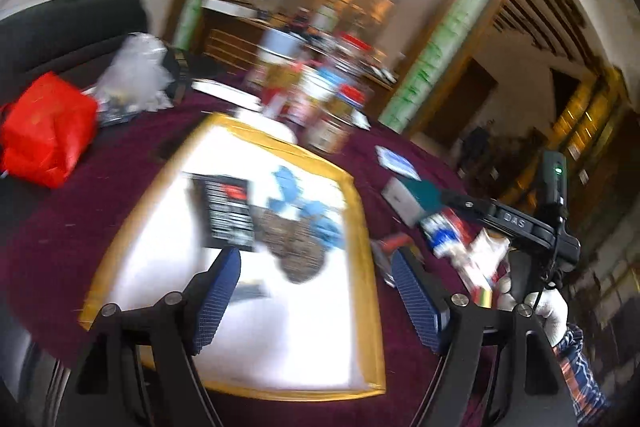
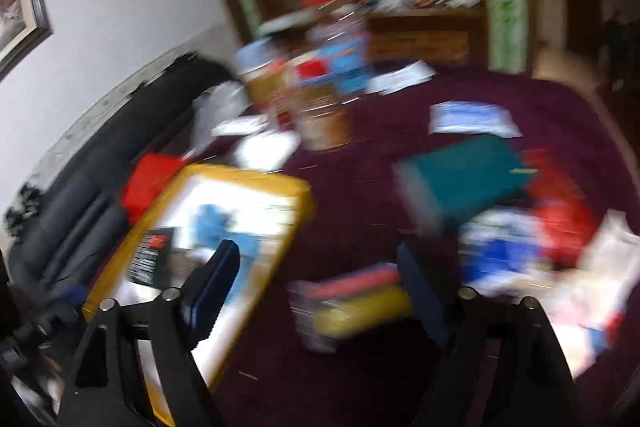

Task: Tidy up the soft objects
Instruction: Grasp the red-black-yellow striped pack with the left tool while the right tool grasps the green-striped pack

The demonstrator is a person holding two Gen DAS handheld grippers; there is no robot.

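Both wrist views angled down, close over table, sharing yellow-rimmed tray

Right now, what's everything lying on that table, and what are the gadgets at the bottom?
tray: one, white with yellow rim, on the cloth in front of the left gripper
blue items: a few, blue, in the tray
black card: one, black, in the tray
cloth: one, dark purple, covering the table
red bag: one, red, left of the tray
clear bag: one, clear, behind the red bag
jars: several, blurred, behind the tray
teal box: one, teal, right of the tray
packets: several, mixed colours, too blurred to count
left gripper: one, open, empty
right gripper: one, open, empty
gloved hand: one, white
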